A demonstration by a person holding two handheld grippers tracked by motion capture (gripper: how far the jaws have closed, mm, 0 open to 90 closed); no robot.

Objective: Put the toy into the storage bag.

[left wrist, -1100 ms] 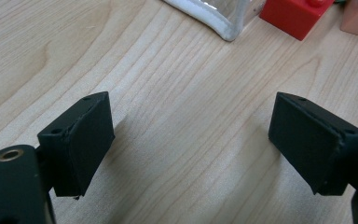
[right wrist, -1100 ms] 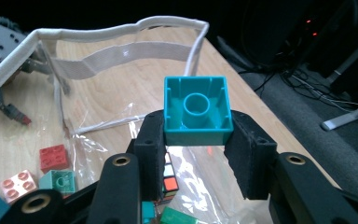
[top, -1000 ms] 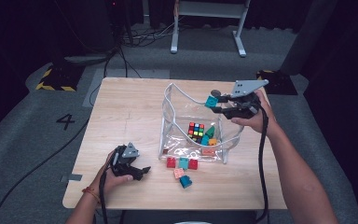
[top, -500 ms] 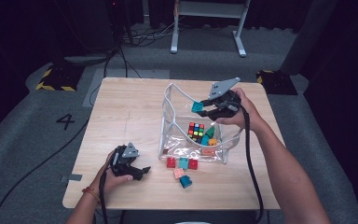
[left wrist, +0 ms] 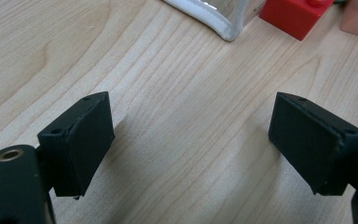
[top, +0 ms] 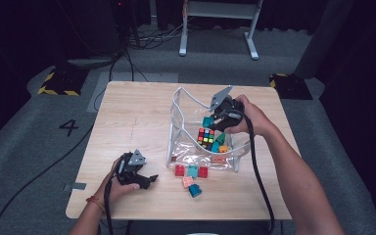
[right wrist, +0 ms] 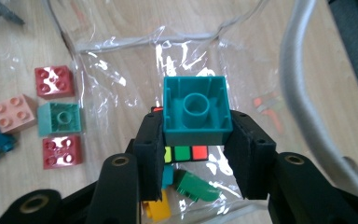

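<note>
- Right gripper (right wrist: 193,154) clamps a teal block (right wrist: 195,110), hollow side up, above the clear bag (top: 186,156) near the table's (top: 127,122) far right corner.
- Lower it past the puzzle cube (top: 205,138), apparently directly beneath, before letting go.
- Left gripper (left wrist: 191,144) rests unclenched, empty, near the front left corner.

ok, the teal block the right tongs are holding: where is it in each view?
High view: teal block sits right of centre, over the open clear bag, at the tip of the right tongs.
Right gripper view: centre, hollow underside facing the camera, clamped between the two black jaws.
Left gripper view: not in it.
Shared landmark: the red block outside the bag.
</note>
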